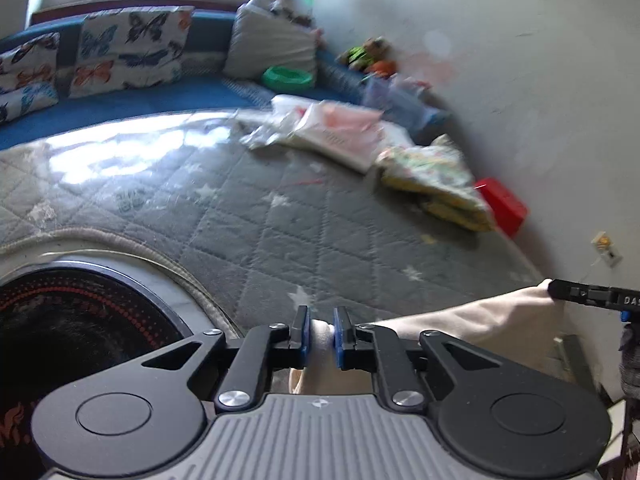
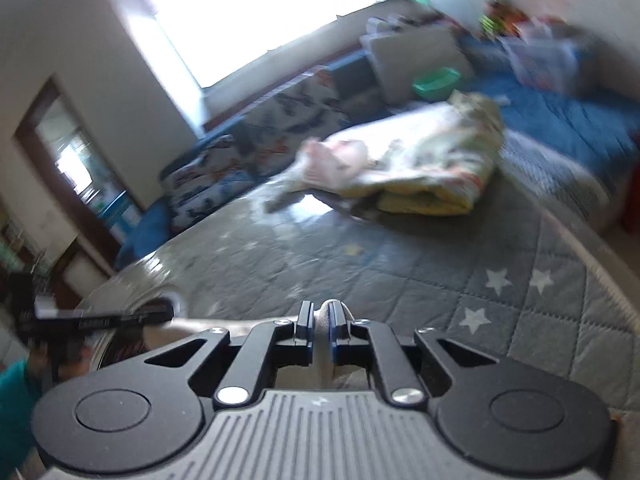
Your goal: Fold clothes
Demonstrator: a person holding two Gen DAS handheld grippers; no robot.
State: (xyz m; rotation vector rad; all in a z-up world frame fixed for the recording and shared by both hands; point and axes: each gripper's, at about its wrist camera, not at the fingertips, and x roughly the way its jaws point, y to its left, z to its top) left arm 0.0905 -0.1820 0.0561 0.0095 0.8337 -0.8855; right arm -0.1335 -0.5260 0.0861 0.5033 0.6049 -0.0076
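Observation:
My left gripper point(image 1: 321, 314) is shut on an edge of a cream garment point(image 1: 472, 324), which stretches to the right above the grey quilted star-pattern mattress point(image 1: 280, 216). The right gripper point(image 1: 560, 292) pinches the garment's other end at the right edge of the left wrist view. In the right wrist view my right gripper point(image 2: 319, 310) is shut on the same cream garment point(image 2: 326, 312), and the left gripper point(image 2: 160, 312) shows as a blurred black bar at the left.
A folded floral blanket point(image 1: 436, 184) point(image 2: 432, 168) and a heap of pale clothes point(image 1: 320, 128) lie at the mattress's far side. A red box point(image 1: 504, 204) stands by the wall. Butterfly cushions point(image 1: 128, 48) and a green bowl point(image 1: 288, 77) sit behind. A dark round object point(image 1: 80, 340) is at the lower left.

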